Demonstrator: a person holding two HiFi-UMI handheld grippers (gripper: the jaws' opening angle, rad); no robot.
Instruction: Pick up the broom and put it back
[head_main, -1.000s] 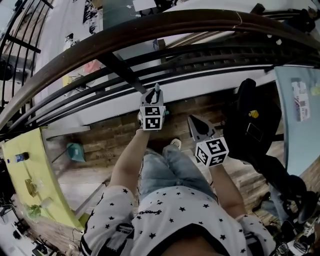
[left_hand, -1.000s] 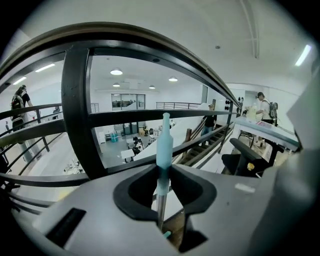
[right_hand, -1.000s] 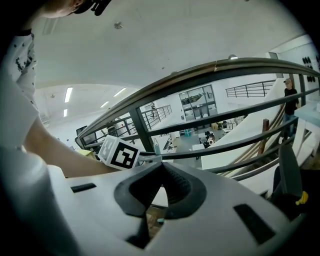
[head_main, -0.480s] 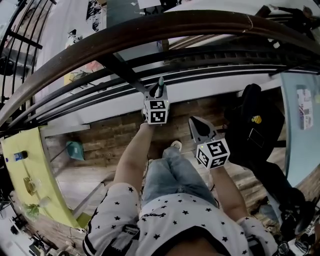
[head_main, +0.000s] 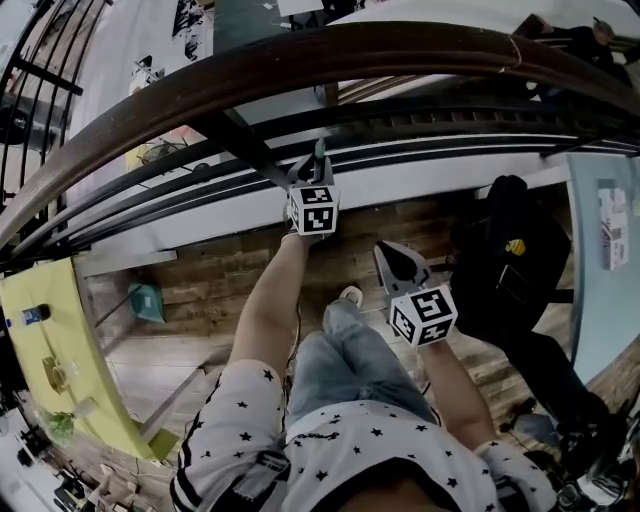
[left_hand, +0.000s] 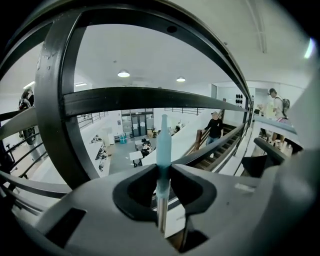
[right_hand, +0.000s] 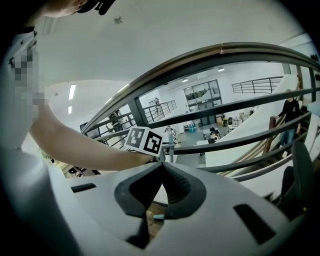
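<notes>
The dark railing is curving across the far side. Close before it, the left gripper is pinching the broom handle, which is standing upright between its jaws. The right gripper is hanging nearer and rightward, its jaws pressed together on nothing.

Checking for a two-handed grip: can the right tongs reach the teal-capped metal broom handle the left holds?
Probably yes: the right tongs, shut and empty, sit beside the left tongs gripping the teal-capped metal broom handle, nothing between them.
</notes>
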